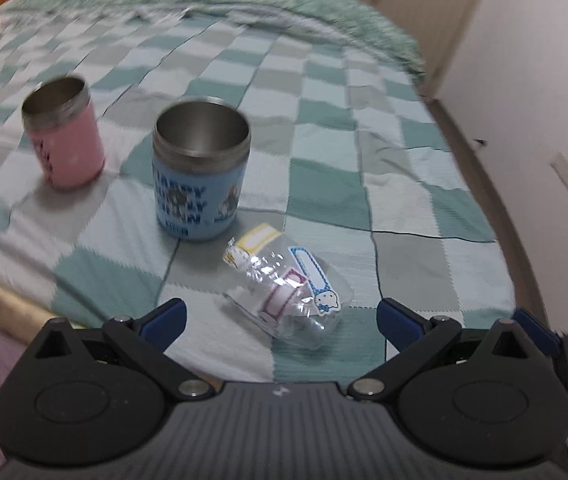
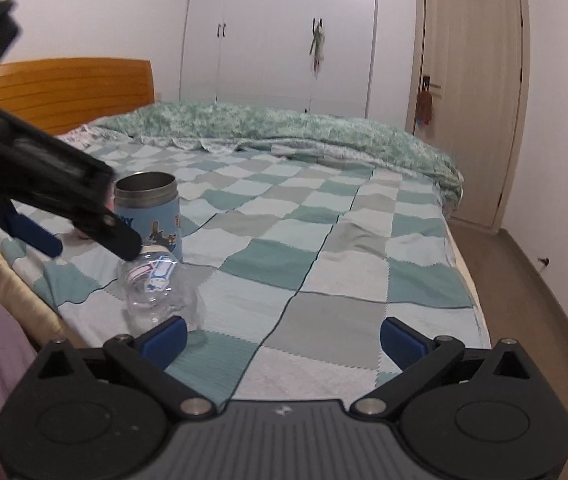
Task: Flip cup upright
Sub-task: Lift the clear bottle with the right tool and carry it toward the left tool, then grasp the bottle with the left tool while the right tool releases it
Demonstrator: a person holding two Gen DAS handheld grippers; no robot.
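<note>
Left gripper (image 1: 279,316) is sitting nearest the lens, blue pads spread wide and gripping nothing; clear plastic cup (image 1: 288,288) is lying just beyond and between the pads on the checkered bed cover (image 1: 404,200), tipped on its side, sticker labels showing through the wall; which end is facing the camera I cannot tell.

Blue cup (image 1: 199,172) is standing upright just behind the clear one, steel mouth open to the ceiling; pink cup (image 1: 63,132) is standing upright further left, apart from the blue.

Right gripper (image 2: 284,340) is hovering lower over the bed edge, pads likewise spread and empty; the clear cup is showing just beyond its left pad, with the other gripper's dark body crossing above.

Judging progress: two cups are looking finished; the clear one is remaining, not yet grasped; closing on its thin wall, lifting and turning it mouth-up appear to be what is left.
</note>
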